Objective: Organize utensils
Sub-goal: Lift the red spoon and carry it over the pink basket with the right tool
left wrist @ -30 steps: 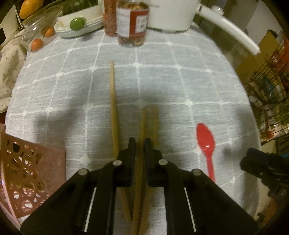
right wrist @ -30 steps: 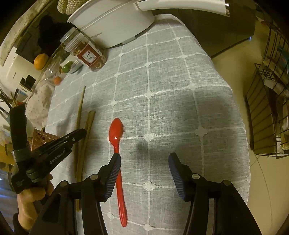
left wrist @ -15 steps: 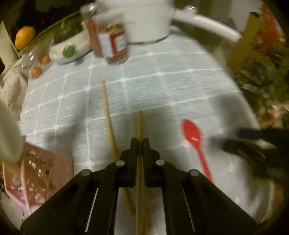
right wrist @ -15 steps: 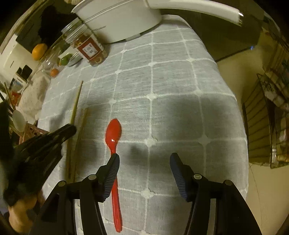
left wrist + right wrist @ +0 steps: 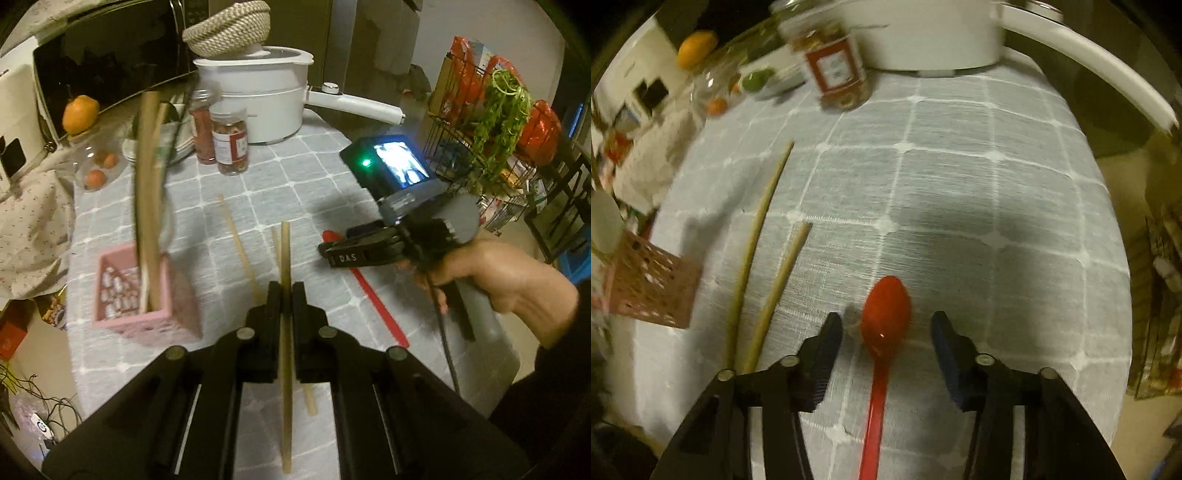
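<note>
Seen from the left wrist, the left gripper (image 5: 283,295) was pinched tight on a light, stiff wooden chopstick (image 5: 285,332), lifted off the checked tablecloth (image 5: 295,192) near the pink basket (image 5: 147,317). From the right wrist, the right gripper (image 5: 886,332), jaws just narrowing but untouching, straddled the red plastic spoon (image 5: 884,314), probably slick and best taken at its neck.

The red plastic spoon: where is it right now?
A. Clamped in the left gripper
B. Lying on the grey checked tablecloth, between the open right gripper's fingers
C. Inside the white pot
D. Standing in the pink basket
B: the red plastic spoon lies flat on the grey checked tablecloth, with gaps between it and the right gripper on both sides.
</note>
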`<state>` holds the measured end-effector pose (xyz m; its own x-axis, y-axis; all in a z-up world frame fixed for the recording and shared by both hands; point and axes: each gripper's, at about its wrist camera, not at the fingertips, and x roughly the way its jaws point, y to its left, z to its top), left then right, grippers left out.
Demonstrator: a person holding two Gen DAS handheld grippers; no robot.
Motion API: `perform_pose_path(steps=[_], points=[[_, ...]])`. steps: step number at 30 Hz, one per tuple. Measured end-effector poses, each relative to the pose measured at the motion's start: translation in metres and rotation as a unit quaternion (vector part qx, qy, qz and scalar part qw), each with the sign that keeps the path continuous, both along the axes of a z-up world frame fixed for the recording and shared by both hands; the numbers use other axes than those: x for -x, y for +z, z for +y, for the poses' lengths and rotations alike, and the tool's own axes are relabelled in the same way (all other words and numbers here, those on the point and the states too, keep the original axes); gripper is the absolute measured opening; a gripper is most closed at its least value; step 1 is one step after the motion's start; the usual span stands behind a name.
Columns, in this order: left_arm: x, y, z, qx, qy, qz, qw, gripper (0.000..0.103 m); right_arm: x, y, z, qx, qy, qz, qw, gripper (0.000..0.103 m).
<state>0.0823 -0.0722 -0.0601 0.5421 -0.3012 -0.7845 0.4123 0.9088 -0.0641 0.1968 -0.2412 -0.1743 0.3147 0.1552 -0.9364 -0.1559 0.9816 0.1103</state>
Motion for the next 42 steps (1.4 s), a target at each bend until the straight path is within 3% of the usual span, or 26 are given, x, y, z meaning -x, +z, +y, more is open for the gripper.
perform_pose_path(steps=[2,9,15,20,22,25,28,32,37,42], points=[[0.001,0.001,0.009,0.004,0.004,0.0,1.0,0.006,0.0,-0.001,0.01,0.038,0.019,-0.019,0.999,0.027],[0.015,0.021,0.034,0.04,0.011,-0.027,0.9988,0.006,0.006,0.006,0.003,0.024,0.001,-0.04,0.999,0.027],[0.028,0.056,0.054,0.077,0.021,-0.075,0.994,0.006,0.038,0.059,-0.01,-0.022,-0.017,-0.121,0.992,0.027],[0.051,0.106,0.08,0.11,0.061,-0.19,0.9736,0.006,0.066,0.098,-0.009,-0.054,-0.023,-0.177,0.982,0.027],[0.058,0.123,0.091,0.124,0.076,-0.233,0.9616,0.006,0.078,0.114,-0.005,-0.062,-0.021,-0.205,0.976,0.027],[0.059,0.133,0.105,0.133,0.098,-0.276,0.9471,0.006,0.084,0.13,0.003,-0.072,-0.02,-0.231,0.97,0.027],[0.051,0.133,0.114,0.145,0.111,-0.295,0.9379,0.006,0.09,0.142,0.009,-0.081,-0.014,-0.247,0.966,0.027],[0.032,0.12,0.112,0.123,0.123,-0.33,0.9278,0.006,0.098,0.149,0.02,-0.084,0.0,-0.254,0.964,0.027],[0.007,0.097,0.116,0.115,0.134,-0.328,0.9282,0.006,0.103,0.144,0.031,-0.082,0.01,-0.255,0.963,0.027],[-0.009,0.077,0.109,0.083,0.129,-0.313,0.9374,0.006,0.109,0.146,0.034,-0.077,0.017,-0.268,0.96,0.027]])
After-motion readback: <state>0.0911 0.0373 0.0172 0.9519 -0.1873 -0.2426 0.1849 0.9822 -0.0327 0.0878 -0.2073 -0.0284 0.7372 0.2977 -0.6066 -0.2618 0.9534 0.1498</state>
